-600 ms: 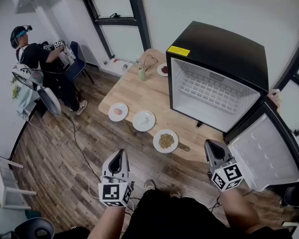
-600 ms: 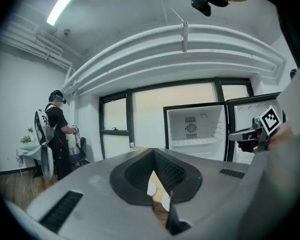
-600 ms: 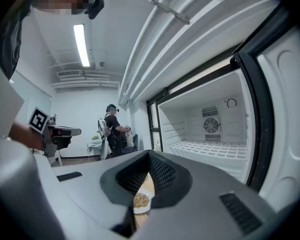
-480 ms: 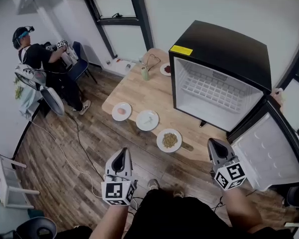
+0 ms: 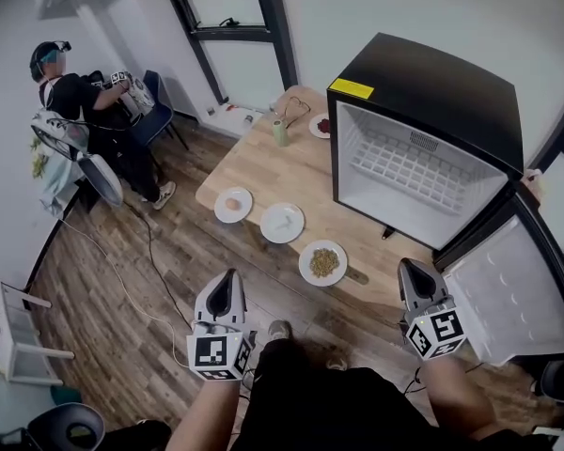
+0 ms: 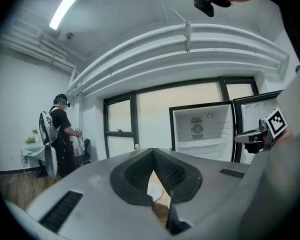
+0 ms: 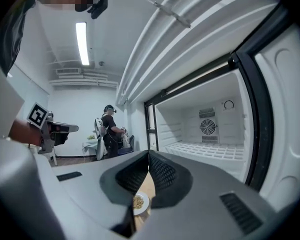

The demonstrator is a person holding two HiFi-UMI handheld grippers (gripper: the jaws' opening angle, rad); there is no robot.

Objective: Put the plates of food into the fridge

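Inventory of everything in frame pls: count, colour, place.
rectangular light wooden table: one, light wood, mid-room
black mini fridge: one, black, white inside, on table's right side, door open, nothing inside
round white plates of food: three, white, in a row by table's near edge
small white plate of red food: one, white, far end beside fridge
pale green cylindrical container: one, green, far end
blue chair: one, blue, far left
other person in black: one, by the chair
left hand-held gripper: one, grey, jaws shut, empty, short of table
right hand-held gripper: one, grey, jaws shut, empty, near fridge door
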